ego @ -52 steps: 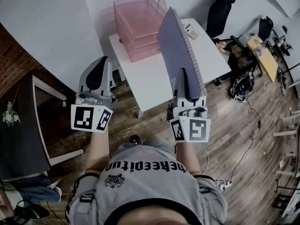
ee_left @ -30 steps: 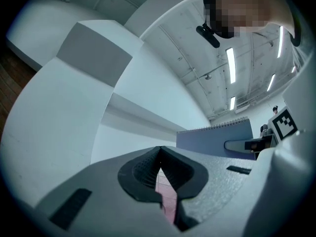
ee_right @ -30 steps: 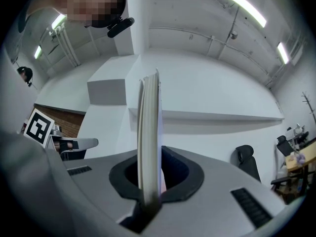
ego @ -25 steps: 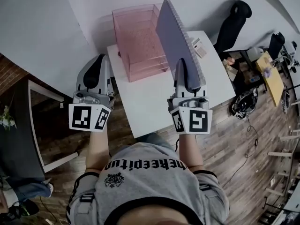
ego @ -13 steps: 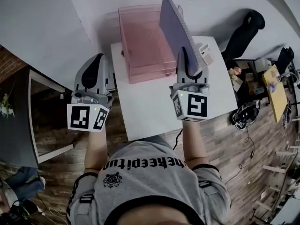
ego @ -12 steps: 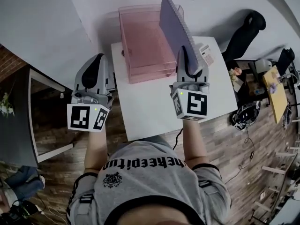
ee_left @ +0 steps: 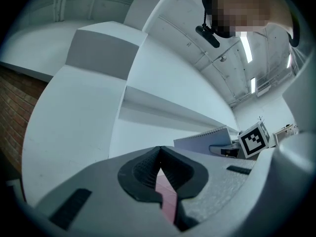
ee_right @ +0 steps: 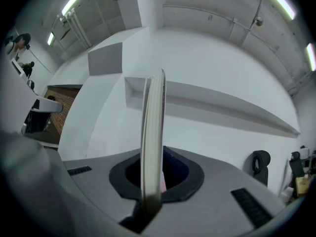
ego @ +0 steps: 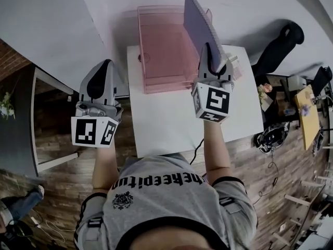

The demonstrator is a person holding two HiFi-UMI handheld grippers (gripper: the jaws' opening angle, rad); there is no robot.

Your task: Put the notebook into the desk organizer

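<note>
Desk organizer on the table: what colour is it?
The desk organizer is translucent pink; the head view shows it best.

The grey shirt [ego: 171,212] carries upside-down print, partly legible as "keepit".

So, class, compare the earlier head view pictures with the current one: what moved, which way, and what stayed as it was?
The right gripper has carried the purple spiral-bound notebook forward over the white table, up to the right side of the pink see-through desk organizer. Unchanged: the notebook stands on edge in the same grip, the left gripper is shut and empty, the organizer sits where it was.
</note>
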